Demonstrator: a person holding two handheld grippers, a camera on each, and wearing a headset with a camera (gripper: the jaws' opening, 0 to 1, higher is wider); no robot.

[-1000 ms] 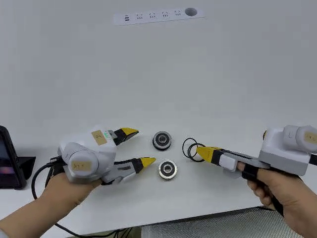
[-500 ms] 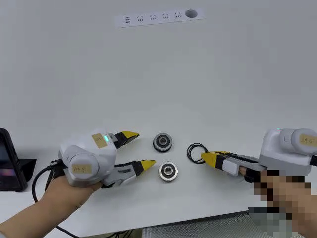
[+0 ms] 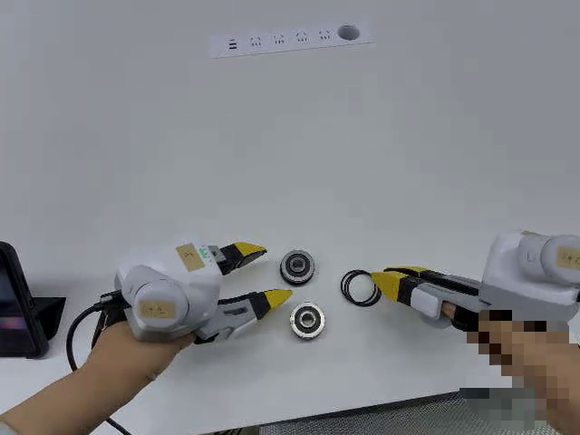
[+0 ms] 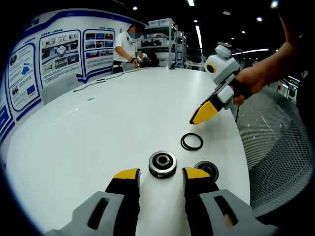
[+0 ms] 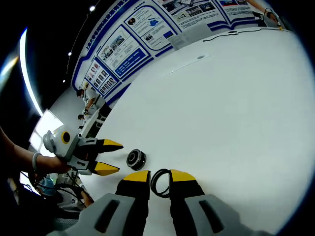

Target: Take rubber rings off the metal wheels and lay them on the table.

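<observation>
— Along the left edge of the head view, what is getting cut off?

— A black slab-like device (image 3: 16, 294) is running out of frame there, with too little of it showing to name. A black cable (image 3: 77, 331) is trailing from the left gripper (image 3: 270, 271) nearby.

— How are its jaws standing?

— They are gaping wide and gripping nothing, pointing right toward two round silver metal wheels lying at lower centre on the white table (image 3: 381, 163): an upper wheel (image 3: 297, 266) and a lower wheel (image 3: 307, 319), apart from each other. Whether rubber is sitting on either rim is too small to tell. In the left gripper view, one of them is hiding partly behind the right-hand yellow tip.

— And the thin black rubber rings (image 3: 361, 288)?

— They are lying flat on the table, overlapping, just right of the wheels; their count is hard to make out. The right gripper (image 3: 391, 276) is pointing its tips just beside them, jaws parted only narrowly and clasping nothing. In the right gripper view the yellow tips are flanking the rings and covering part of their outline.

— Anything at the top?

— A long white power strip (image 3: 290, 38) is lying at upper centre.
</observation>
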